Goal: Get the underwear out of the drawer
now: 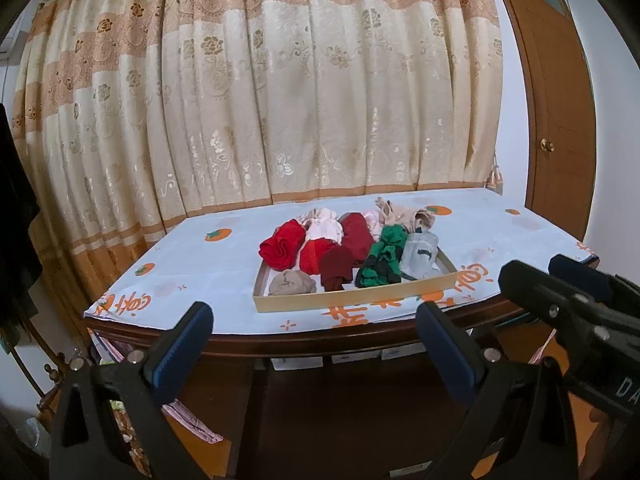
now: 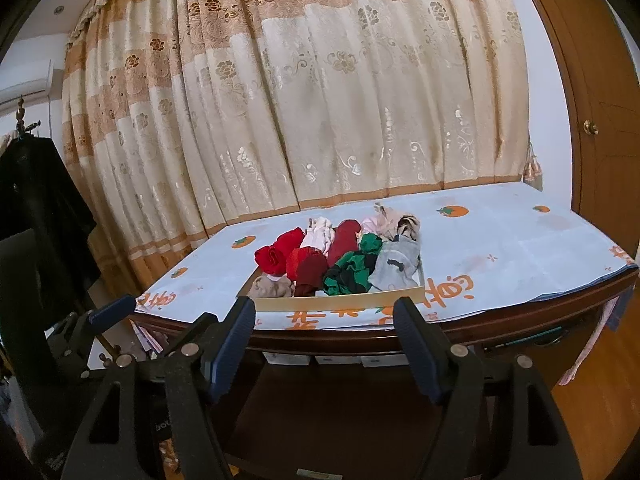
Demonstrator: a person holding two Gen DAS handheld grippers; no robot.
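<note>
A shallow cardboard drawer tray [image 1: 352, 298] [image 2: 340, 302] sits on the table, full of rolled underwear: bright red [image 1: 282, 244] [image 2: 276, 254], dark red [image 1: 338, 268], green and black [image 1: 380, 262] [image 2: 352, 270], grey [image 1: 420, 254] [image 2: 396, 264], beige [image 1: 292, 282] and pink pieces. My left gripper [image 1: 312, 320] is open and empty, well short of the table's front edge. My right gripper [image 2: 324, 316] is open and empty, also in front of the table; it shows at the right of the left wrist view [image 1: 560, 276].
The table [image 1: 224, 264] has a white cloth with orange fruit prints. A patterned curtain [image 1: 280, 100] hangs behind it. A wooden door [image 1: 560, 100] stands at the right. Dark clothes [image 2: 36, 208] hang at the left. Boxes sit under the table.
</note>
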